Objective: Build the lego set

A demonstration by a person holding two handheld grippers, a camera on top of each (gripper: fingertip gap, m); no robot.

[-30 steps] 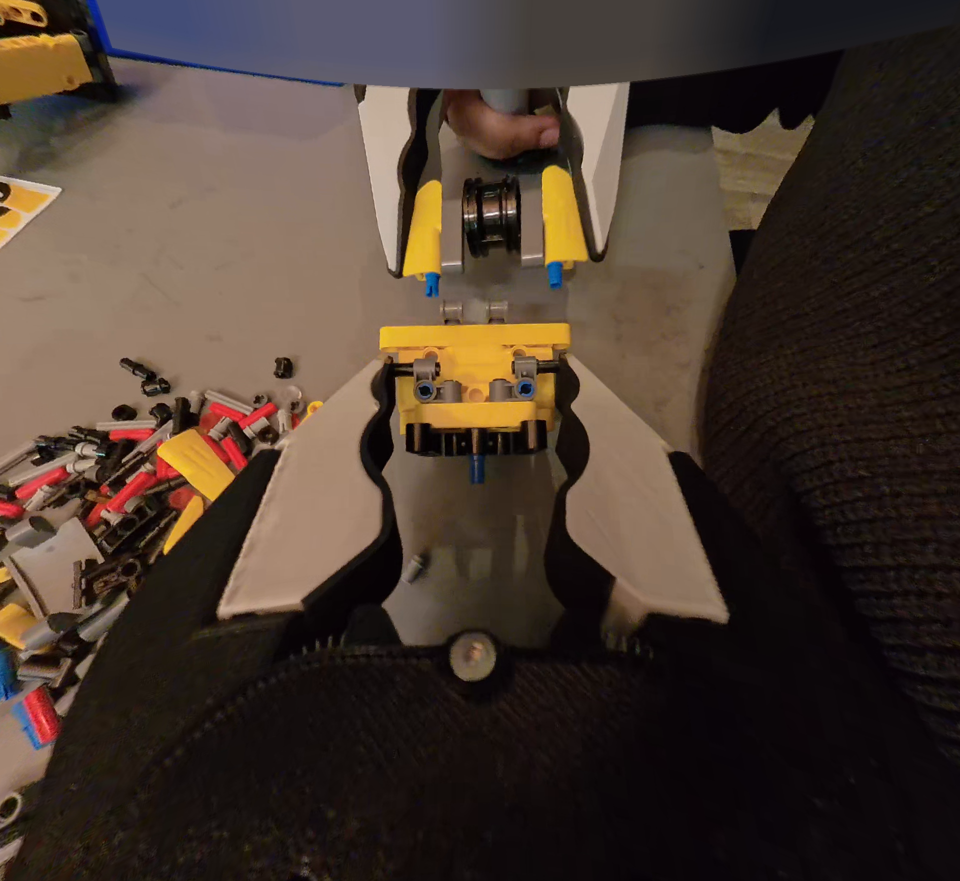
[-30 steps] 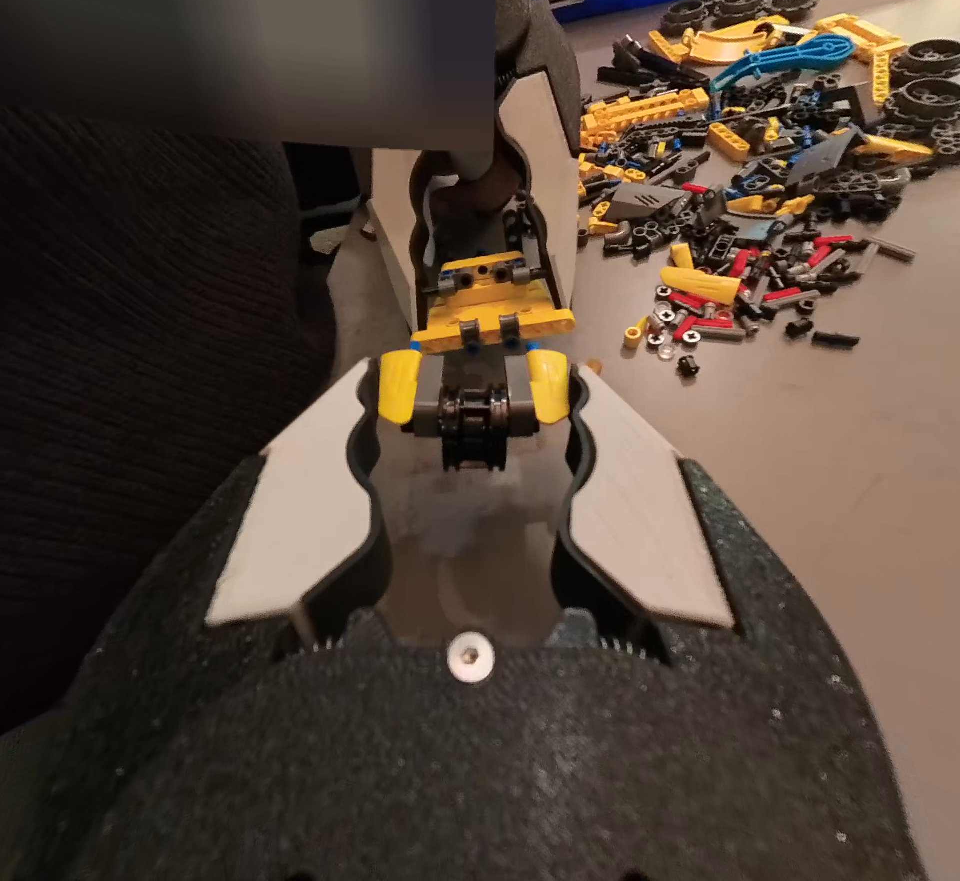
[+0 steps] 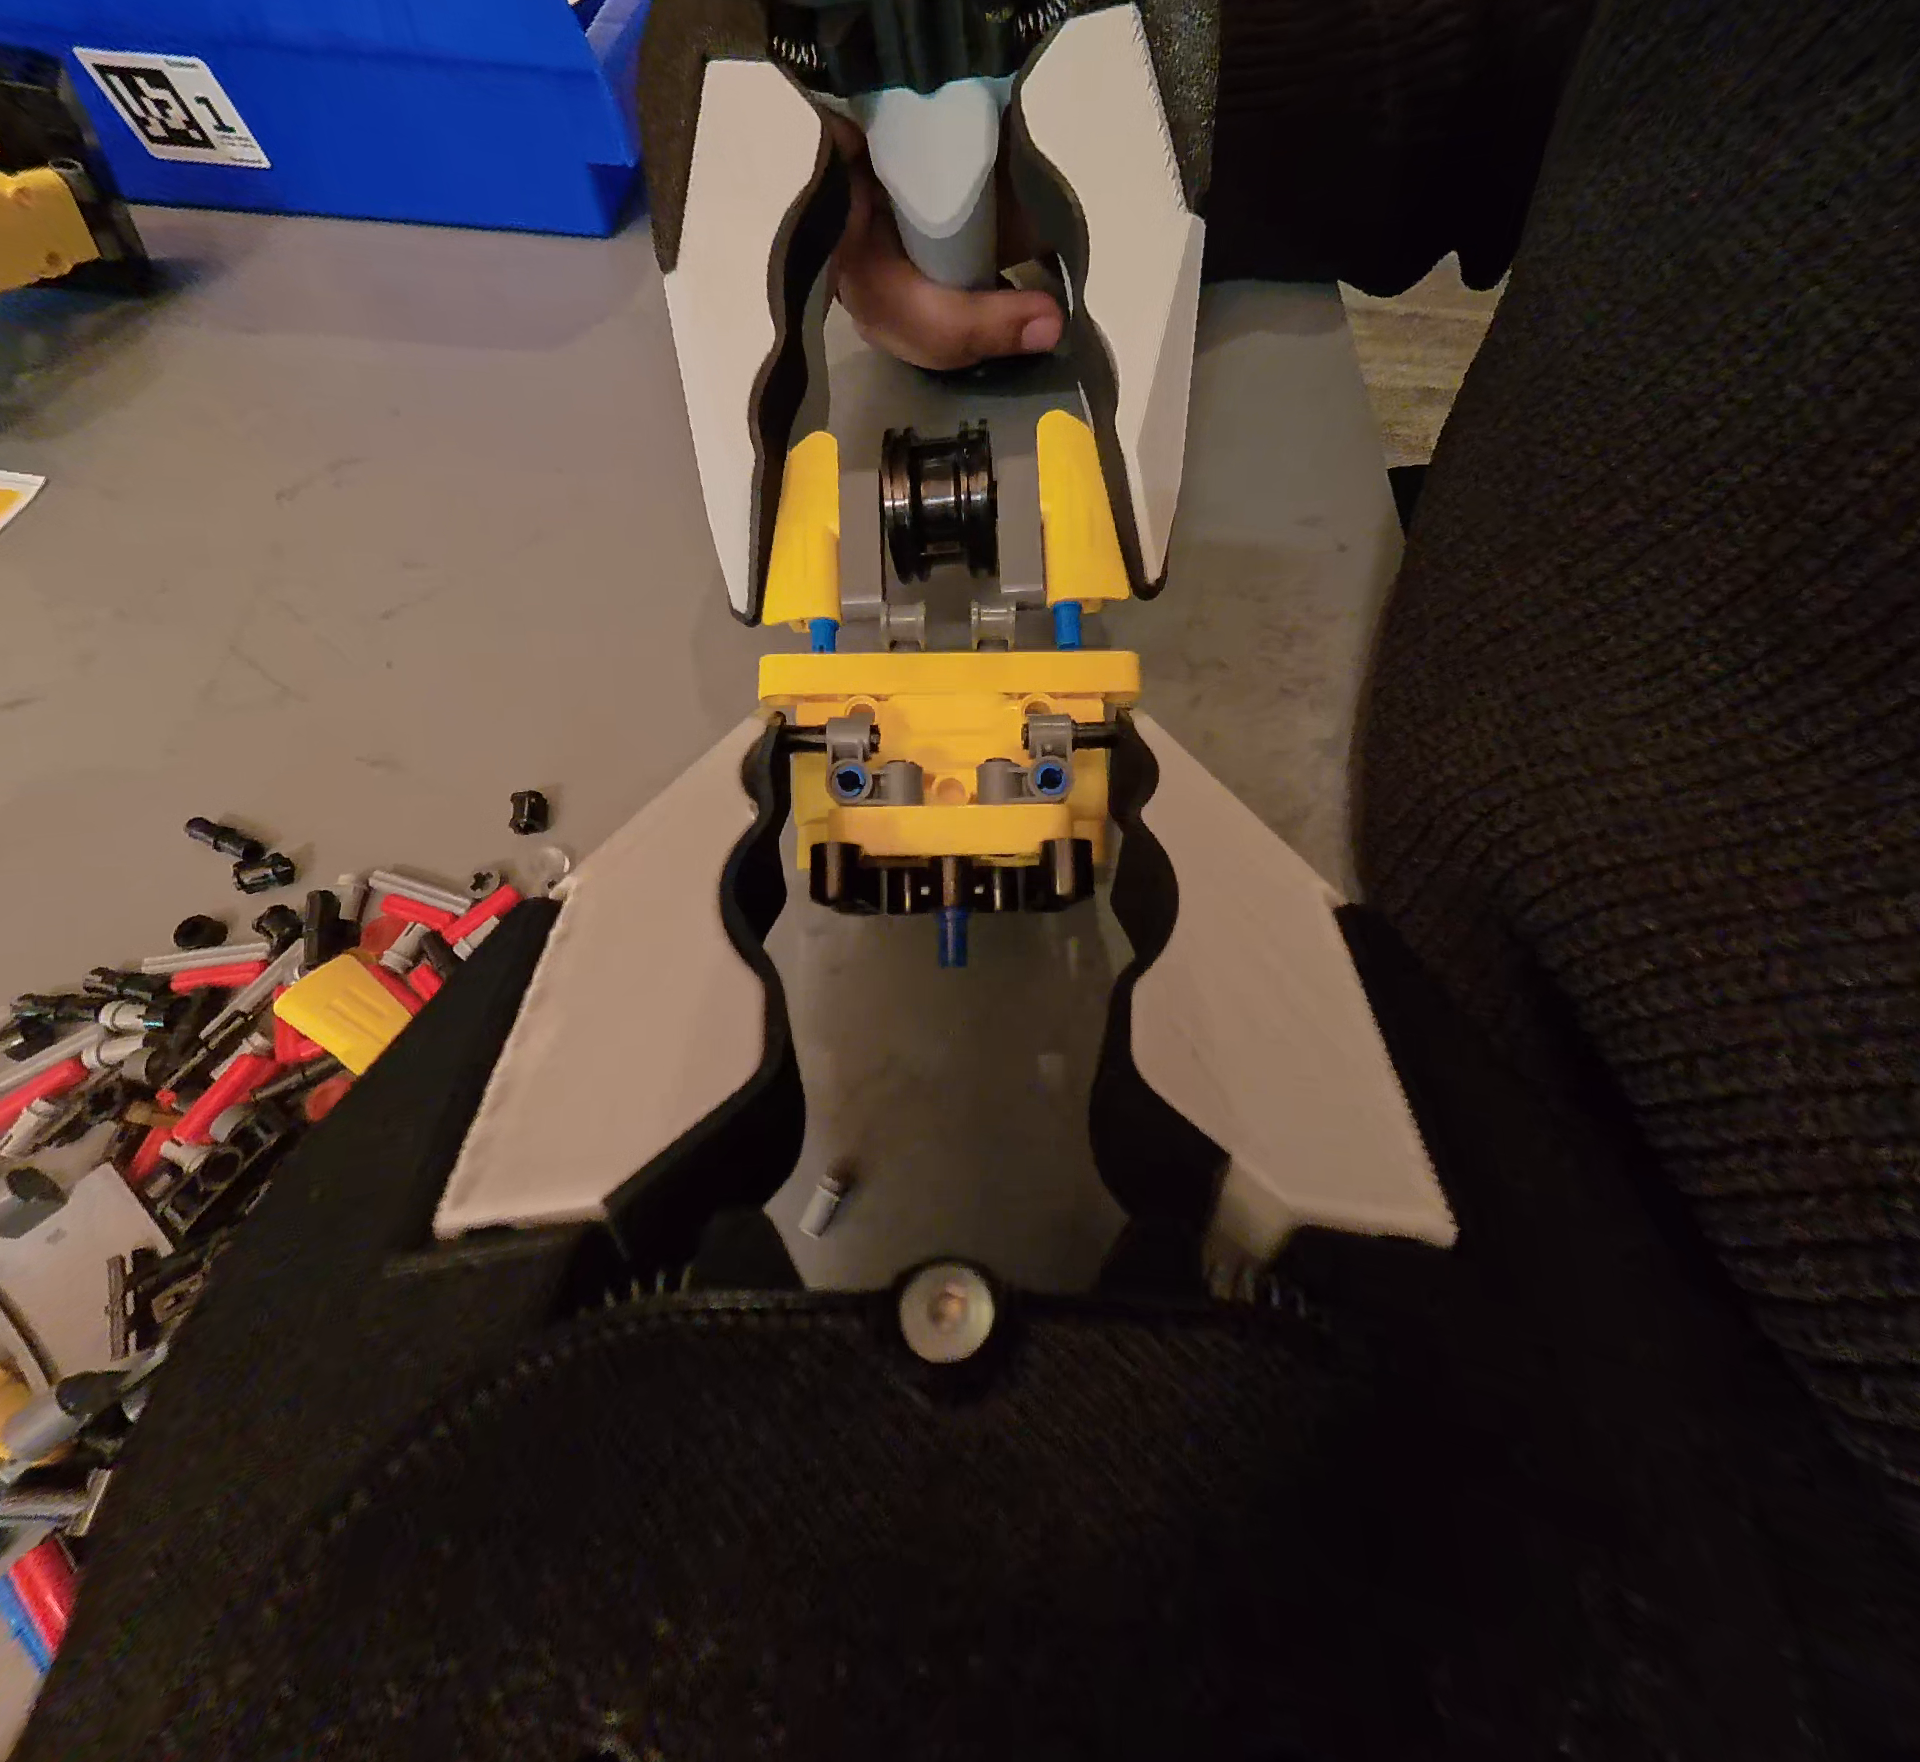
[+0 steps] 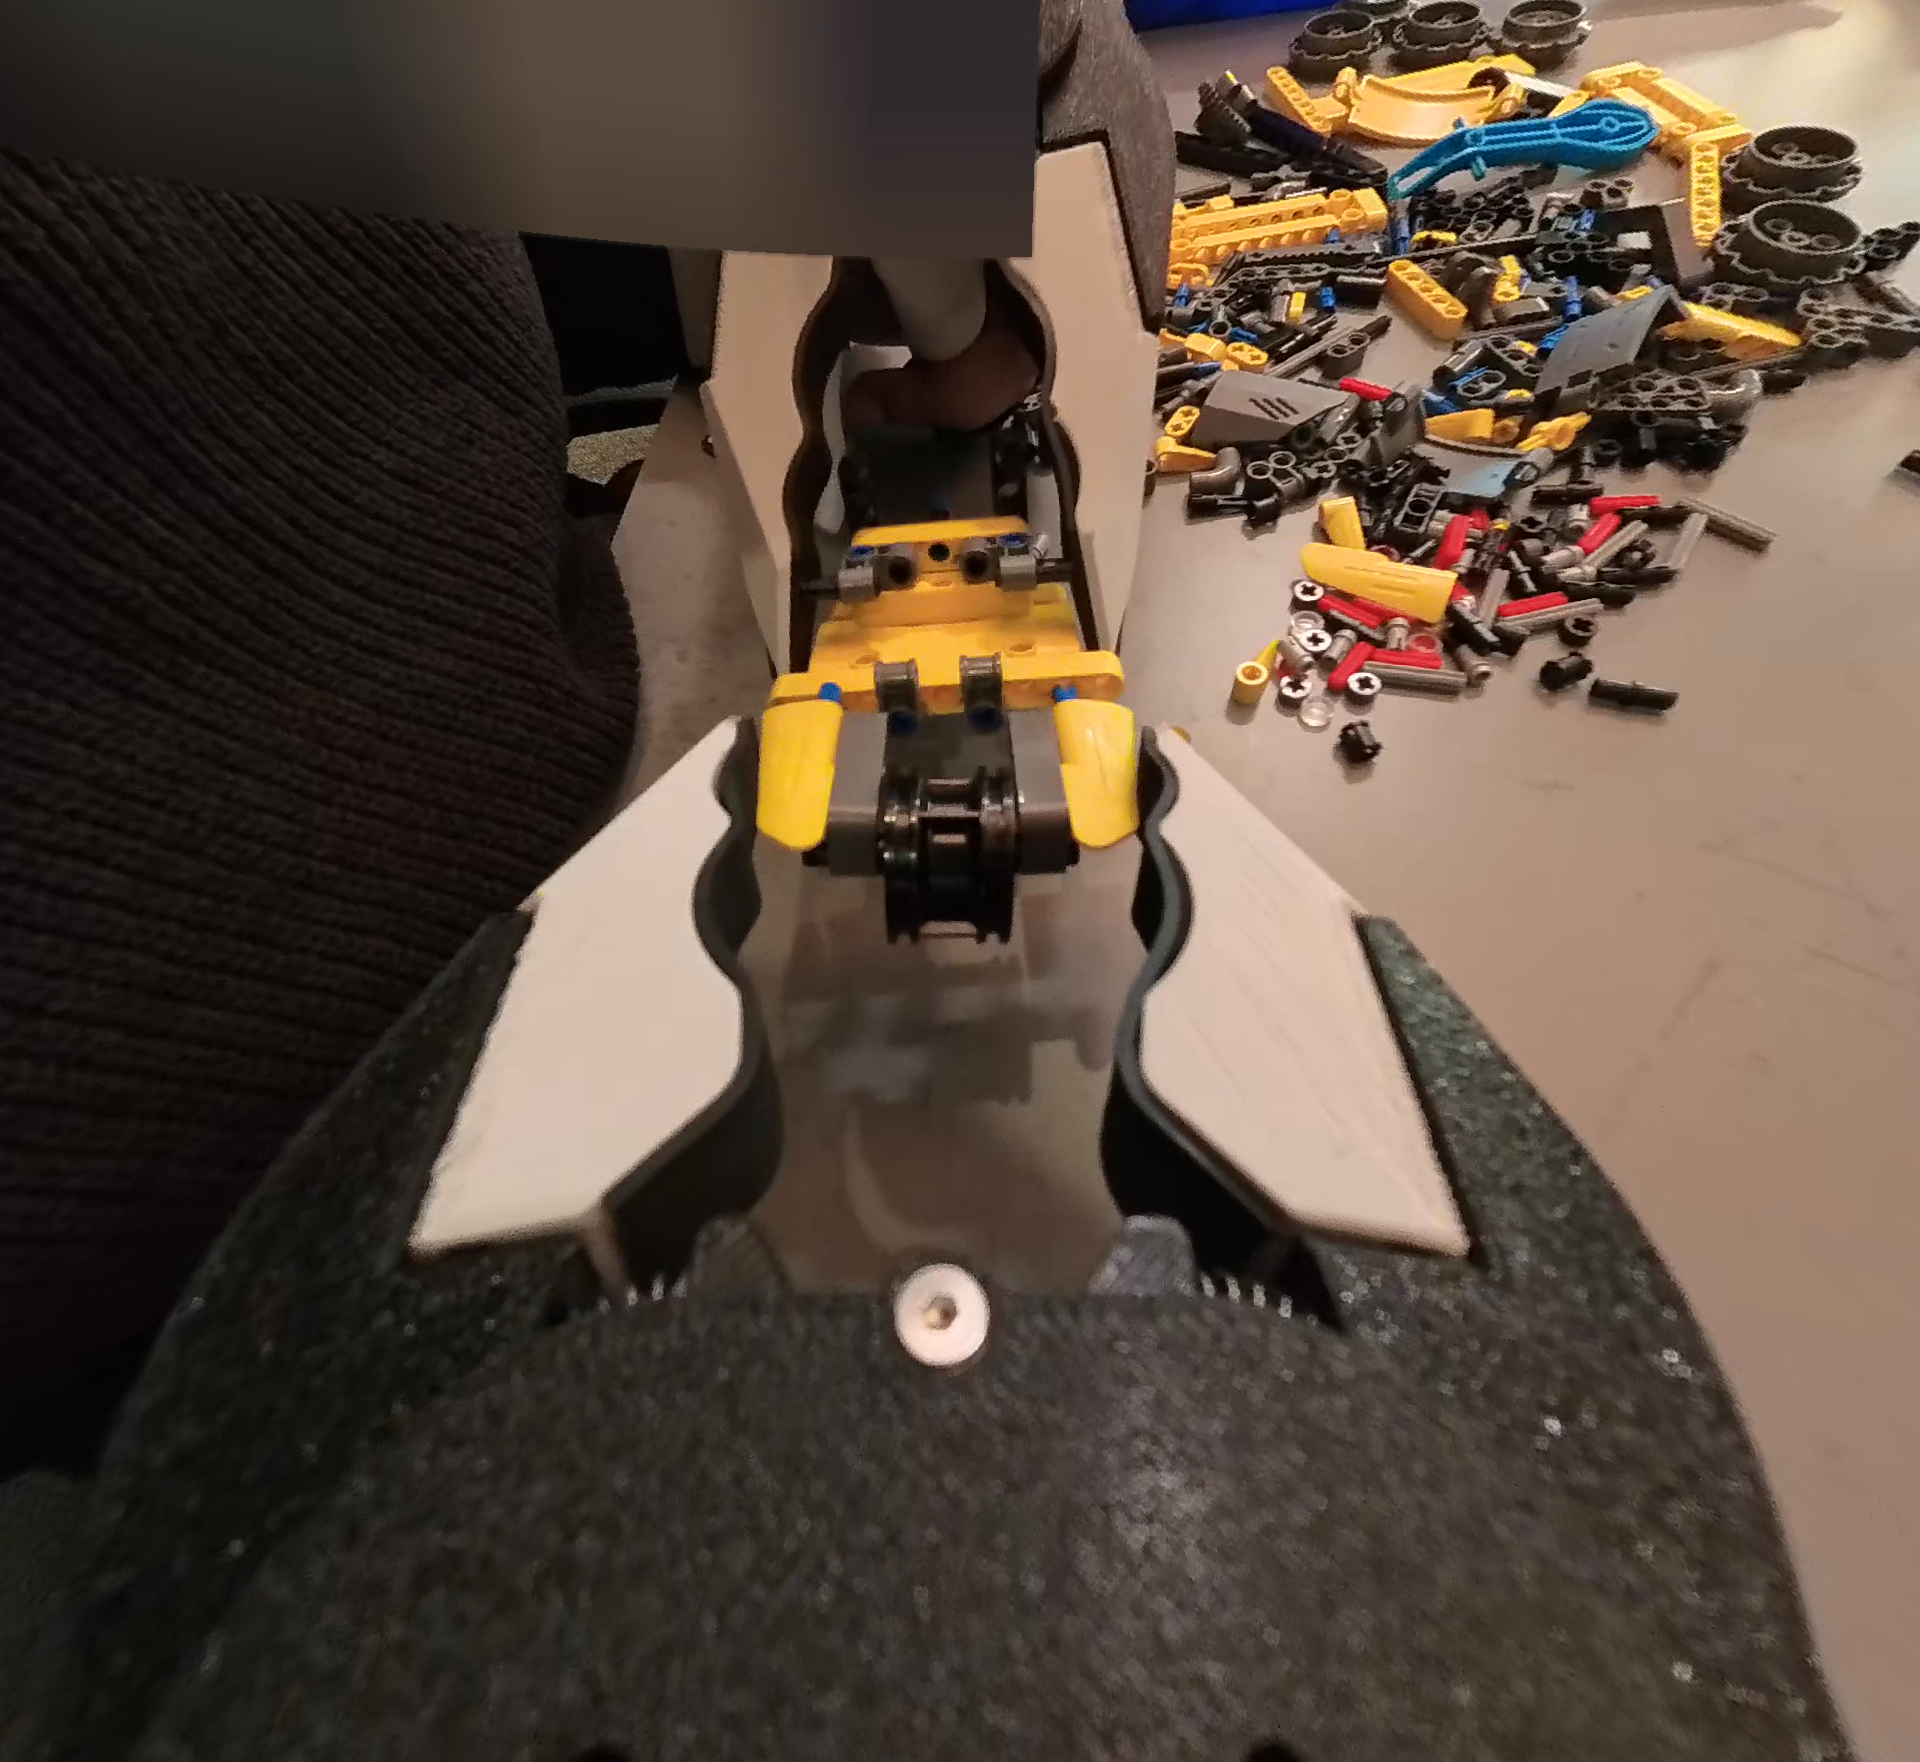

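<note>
Our left hand-held gripper (image 3: 945, 777) is clamped on a yellow block (image 3: 945, 808). At its twelve o'clock, our right hand-held gripper (image 4: 940, 777) grips a wheel piece (image 4: 943, 829), nose to nose and touching, above the table (image 4: 1558, 985). Loose parts (image 4: 1507, 424) lie at two o'clock.

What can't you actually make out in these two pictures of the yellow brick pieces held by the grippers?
- Left wrist view: whether the blue pins have entered the yellow plastic frame block; too small.
- Right wrist view: the back of the yellow-and-grey wheel piece, hidden by itself.
- Both views: the top, covered by a blurred patch.
- Right wrist view: small dark parts in the loose brick pile; too small.
</note>
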